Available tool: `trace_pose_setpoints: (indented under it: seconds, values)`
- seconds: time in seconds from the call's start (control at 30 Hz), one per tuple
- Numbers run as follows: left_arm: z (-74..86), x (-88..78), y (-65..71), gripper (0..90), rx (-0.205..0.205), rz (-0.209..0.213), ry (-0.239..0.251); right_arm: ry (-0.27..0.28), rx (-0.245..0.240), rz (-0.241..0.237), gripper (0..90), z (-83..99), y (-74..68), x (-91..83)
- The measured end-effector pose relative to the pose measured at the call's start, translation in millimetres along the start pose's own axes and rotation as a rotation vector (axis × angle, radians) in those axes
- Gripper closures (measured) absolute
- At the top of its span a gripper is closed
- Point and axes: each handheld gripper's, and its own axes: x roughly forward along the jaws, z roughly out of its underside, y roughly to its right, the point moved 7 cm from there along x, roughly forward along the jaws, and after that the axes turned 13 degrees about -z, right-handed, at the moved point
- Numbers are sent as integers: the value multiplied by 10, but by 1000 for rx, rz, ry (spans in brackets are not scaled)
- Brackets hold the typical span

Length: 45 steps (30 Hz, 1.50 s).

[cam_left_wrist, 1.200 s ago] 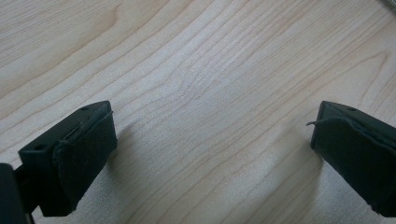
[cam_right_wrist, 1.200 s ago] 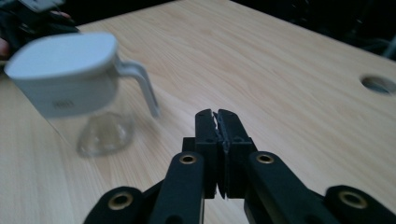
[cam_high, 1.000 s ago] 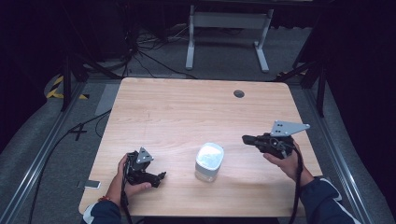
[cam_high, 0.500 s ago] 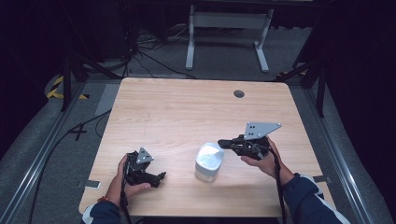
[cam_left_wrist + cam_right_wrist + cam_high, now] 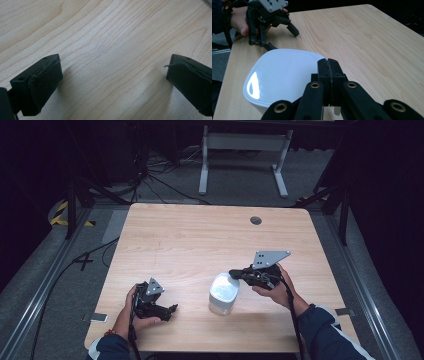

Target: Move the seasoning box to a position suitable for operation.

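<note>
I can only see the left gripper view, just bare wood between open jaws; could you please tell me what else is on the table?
Observer: A white container stands to the right of the left gripper, apart from it.
Operator: Thank you. Is the right gripper open as well?
Observer: No. The right gripper has its jaws pressed together, above the container's top edge.
</note>
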Motion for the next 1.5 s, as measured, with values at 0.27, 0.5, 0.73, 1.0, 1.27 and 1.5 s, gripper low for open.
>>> trace_pose_setpoints:
  seconds: [0.27,0.5,0.73,1.0,1.27,1.5]
  values:
    - [-5,2,-3,9,6,0,5,25,13,-10,900,3,52,15]
    - [-16,-33,25,61,-12,-4,5,23,8,-6,900,-7,65,38]
    - [-231,-203,175,258,4,46,109,33,9,24,900,7,43,29]
    - [-601,-506,606,529,68,162,256,34,0,24,900,0,46,38]
    - [-781,-617,850,749,127,215,296,14,3,50,900,24,72,25]
    - [-932,-721,910,845,137,244,347,21,4,44,900,14,72,39]
